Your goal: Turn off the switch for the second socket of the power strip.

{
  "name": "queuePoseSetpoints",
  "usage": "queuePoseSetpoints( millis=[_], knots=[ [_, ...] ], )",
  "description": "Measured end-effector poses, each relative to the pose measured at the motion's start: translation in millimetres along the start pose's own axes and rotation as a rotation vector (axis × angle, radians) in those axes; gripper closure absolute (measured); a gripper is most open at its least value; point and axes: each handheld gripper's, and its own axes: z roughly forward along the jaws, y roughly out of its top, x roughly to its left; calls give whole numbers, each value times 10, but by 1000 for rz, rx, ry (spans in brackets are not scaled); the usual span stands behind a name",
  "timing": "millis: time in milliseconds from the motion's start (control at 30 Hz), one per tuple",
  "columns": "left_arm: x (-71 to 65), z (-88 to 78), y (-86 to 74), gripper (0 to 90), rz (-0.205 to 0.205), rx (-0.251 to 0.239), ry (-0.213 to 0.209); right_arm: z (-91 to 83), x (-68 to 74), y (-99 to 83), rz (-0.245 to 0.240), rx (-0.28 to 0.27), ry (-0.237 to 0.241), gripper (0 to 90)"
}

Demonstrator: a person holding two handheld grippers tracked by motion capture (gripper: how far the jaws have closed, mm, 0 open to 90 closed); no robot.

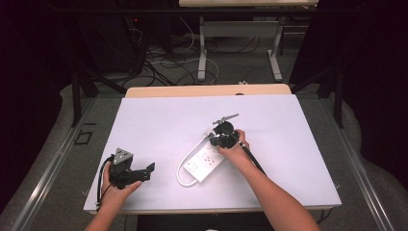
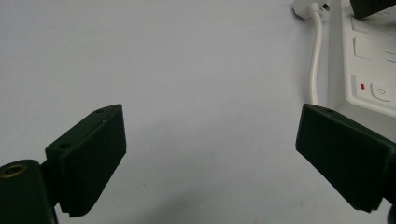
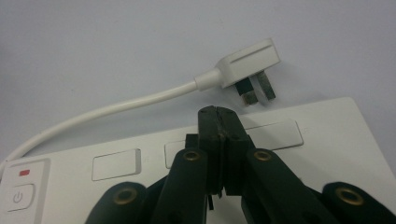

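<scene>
While the white power strip (image 3: pixel 261 140) lies flat on the counter (image 1: pixel 159 120) right under the right claw (image 3: pixel 218 114), the step in hand looks like pressing or prodding its top face: the jaws are clenched together on nothing, tips resting on or just above the strip between two blank socket covers. Whether they touch the plastic I cannot tell. Just beyond the tips lies the strip's own plug (image 3: pixel 247 63), on its side with its pins toward the strip, joined by a white cable (image 3: pixel 107 109) that curves round to the switch end, where a power button (image 3: pixel 17 197) sits under a small red mark. Next, I judge, the claw must part its jaws and reach forward for the plug. The left claw (image 2: pixel 210 154) hovers released, jaws wide, well to the side of the strip over bare counter.
</scene>
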Motion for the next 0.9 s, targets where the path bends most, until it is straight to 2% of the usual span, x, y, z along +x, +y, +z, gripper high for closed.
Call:
queuePoseSetpoints(
  millis=[100, 133, 267, 300, 333, 467, 500, 533, 900],
  knots=[
    [-1, 2, 1, 83, 1, 3, -1, 7, 4, -6, 9, -22, 8, 872],
    [-2, 2, 2, 83, 2, 4, -1, -13, 2, 1, 8, 4, 1, 864],
    [-4, 6, 2, 83, 4, 5, -1, -21, -3, 2, 0, 1, -4, 828],
    [-4, 7, 2, 83, 4, 6, -1, -6, 1, -6, 4, -30, 1, 819],
    [-3, 6, 2, 83, 3, 6, 0, -28, 5, 3, -1, -1, -4, 811],
    [-4, 6, 4, 84, 2, 6, -1, -45, 22, 6, -3, 3, -2, 776],
    [-5, 7, 4, 83, 2, 6, -1, -36, 19, 0, -9, -22, -4, 765],
    [-4, 5, 3, 84, 2, 6, -1, -39, 20, 1, -8, -26, 1, 754],
    [0, 2, -1, 84, -3, 0, -1, -73, 21, 11, -30, -37, -7, 602]
  ],
)
